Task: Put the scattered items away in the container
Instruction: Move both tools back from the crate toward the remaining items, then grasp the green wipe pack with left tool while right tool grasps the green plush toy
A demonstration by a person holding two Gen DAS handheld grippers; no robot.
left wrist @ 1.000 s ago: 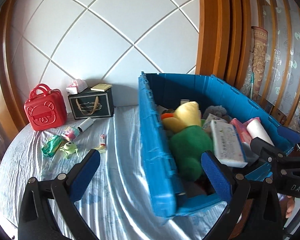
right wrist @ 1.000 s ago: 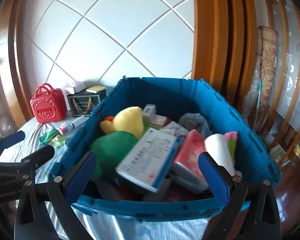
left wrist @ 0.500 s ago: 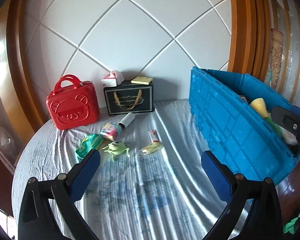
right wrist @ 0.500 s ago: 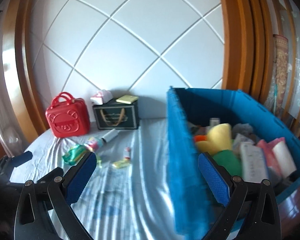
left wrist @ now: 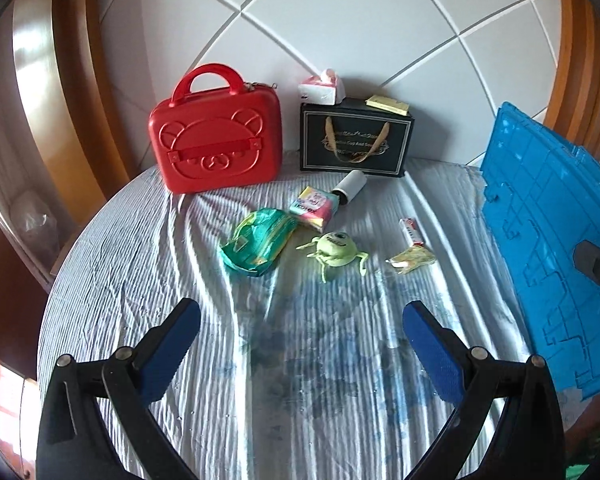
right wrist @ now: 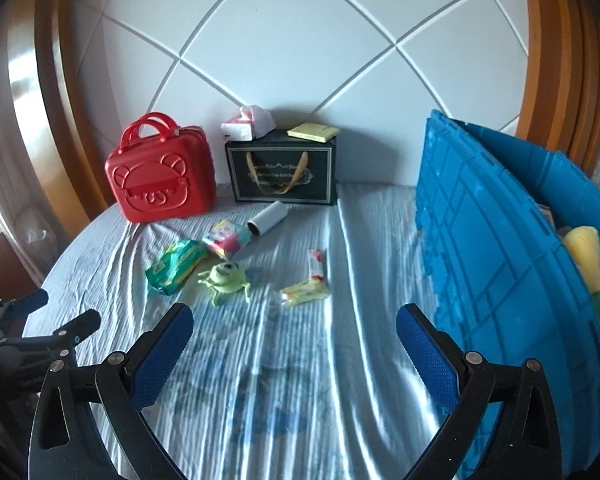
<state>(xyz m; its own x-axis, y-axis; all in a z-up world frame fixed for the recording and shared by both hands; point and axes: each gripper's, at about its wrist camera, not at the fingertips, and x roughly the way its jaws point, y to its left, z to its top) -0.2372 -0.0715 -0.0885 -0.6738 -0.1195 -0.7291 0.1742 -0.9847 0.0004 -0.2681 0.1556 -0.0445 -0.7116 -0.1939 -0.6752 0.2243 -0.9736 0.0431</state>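
Observation:
Loose items lie on the striped sheet: a green one-eyed plush [left wrist: 334,254] [right wrist: 225,276], a green wipes pack [left wrist: 258,245] [right wrist: 176,265], a pink tissue packet [left wrist: 314,206] [right wrist: 225,237], a white roll [left wrist: 349,187] [right wrist: 269,218], a small red-and-white tube [left wrist: 410,231] [right wrist: 315,263] and a yellow sachet [left wrist: 411,260] [right wrist: 305,293]. The blue crate [left wrist: 548,240] [right wrist: 492,256] stands at the right, with a yellow and green plush inside. My left gripper [left wrist: 300,340] and my right gripper [right wrist: 294,344] hover open and empty, short of the items.
A red bear-face case [left wrist: 216,140] [right wrist: 162,176] and a black gift box [left wrist: 356,138] [right wrist: 284,172] stand against the white panelled wall. A tissue pack and yellow notes lie on the box. Wooden frames flank both sides.
Both grippers have swung left, away from the crate's inside, and now face the scattered items. The crate has slid to the right edge of both views.

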